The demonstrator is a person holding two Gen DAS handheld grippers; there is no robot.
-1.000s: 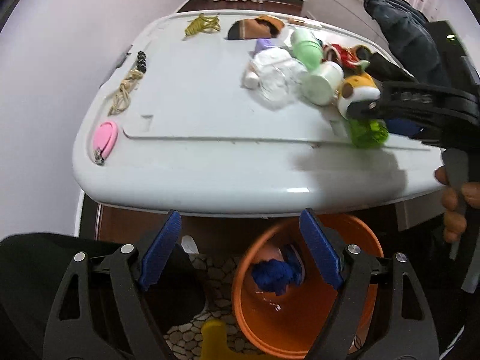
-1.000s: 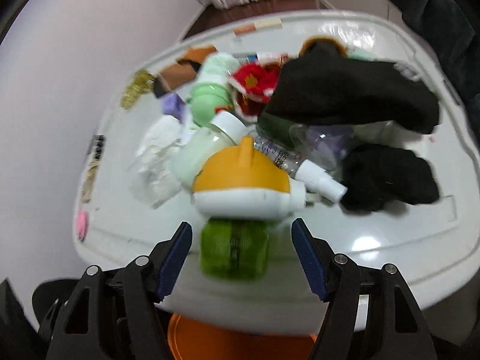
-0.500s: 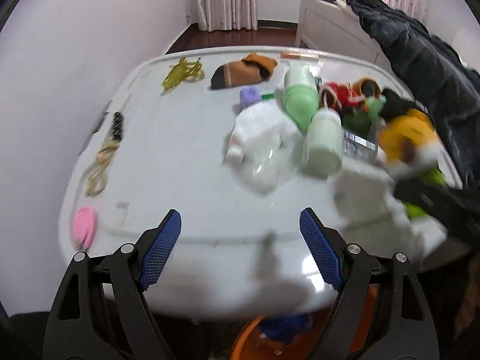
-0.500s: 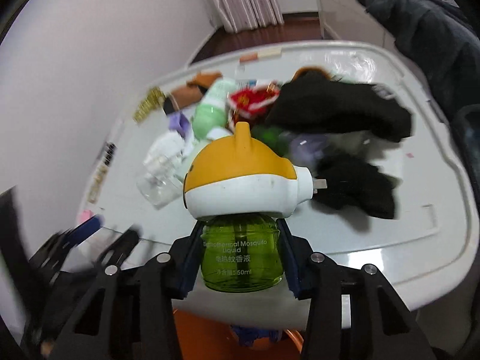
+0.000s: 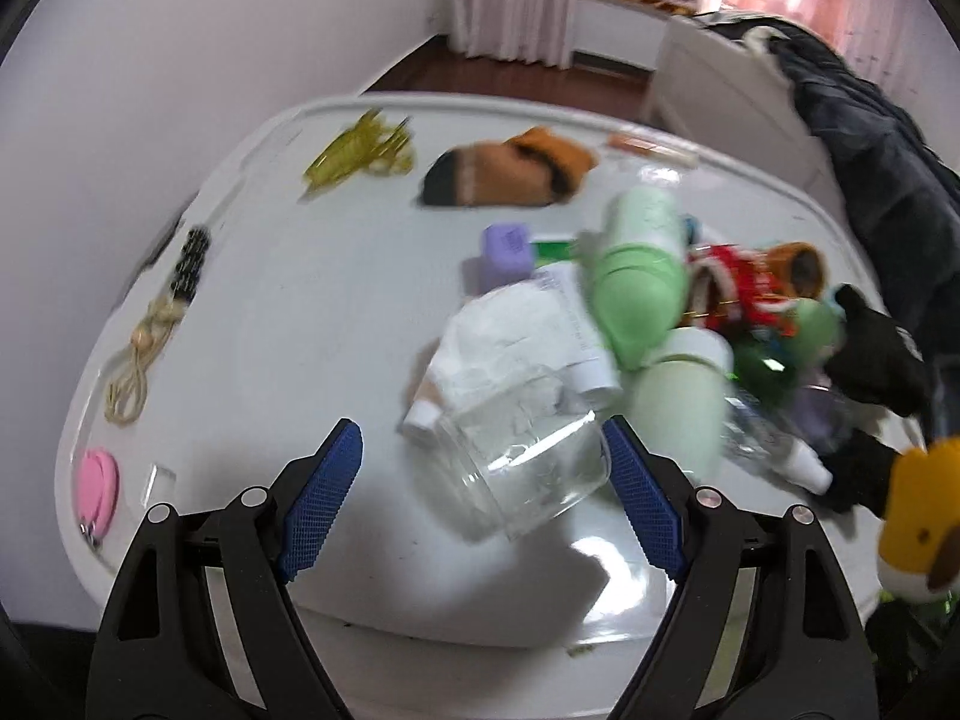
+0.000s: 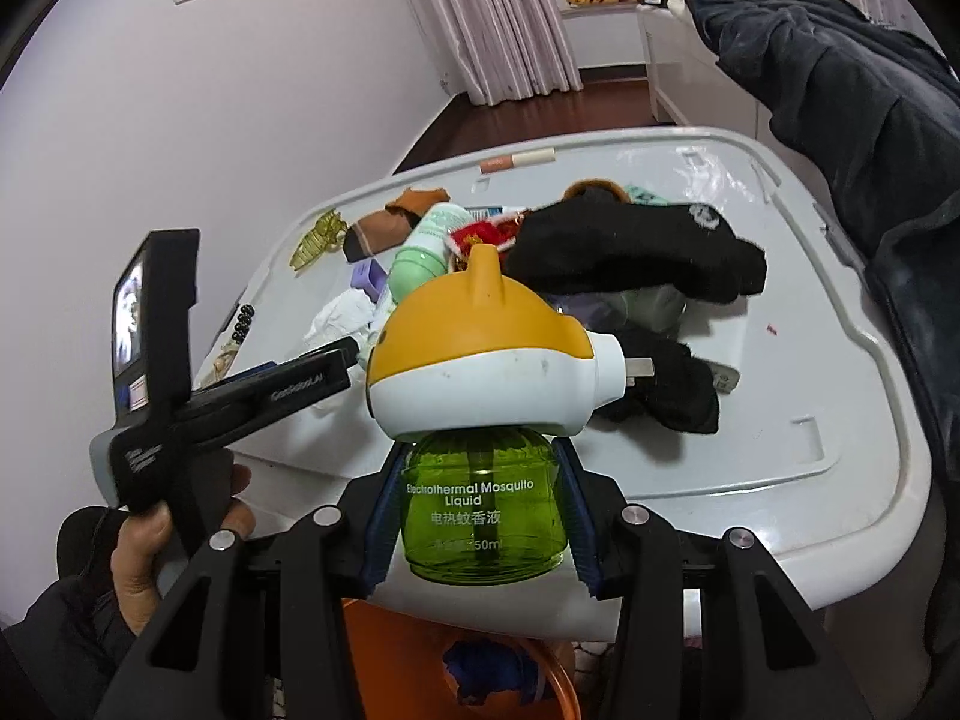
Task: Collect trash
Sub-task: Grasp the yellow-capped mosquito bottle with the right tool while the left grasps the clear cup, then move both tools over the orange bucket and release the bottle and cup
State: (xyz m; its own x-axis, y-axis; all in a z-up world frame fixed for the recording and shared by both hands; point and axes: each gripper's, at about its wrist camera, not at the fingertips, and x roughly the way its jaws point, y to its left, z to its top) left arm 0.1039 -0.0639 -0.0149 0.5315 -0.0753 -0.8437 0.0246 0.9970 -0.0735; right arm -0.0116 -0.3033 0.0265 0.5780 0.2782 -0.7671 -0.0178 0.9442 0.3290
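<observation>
Your right gripper (image 6: pixel 480 516) has its jaws clamped on the green bottle of the mosquito liquid heater (image 6: pixel 483 420), lifted clear of the white table (image 6: pixel 810 480) and hanging above its near edge; the orange bin (image 6: pixel 420 648) shows just below, under that edge. This looks like the carry step: your next move calls for lowering the heater over the bin's mouth before letting go, keeping it upright so its orange cap doesn't catch the rim. Your left gripper (image 5: pixel 480 498) has its jaws spread wide and empty, framing the clear glass jar (image 5: pixel 522 474) lying on its side beside the crumpled white paper (image 5: pixel 504 342), likely the next pickup
</observation>
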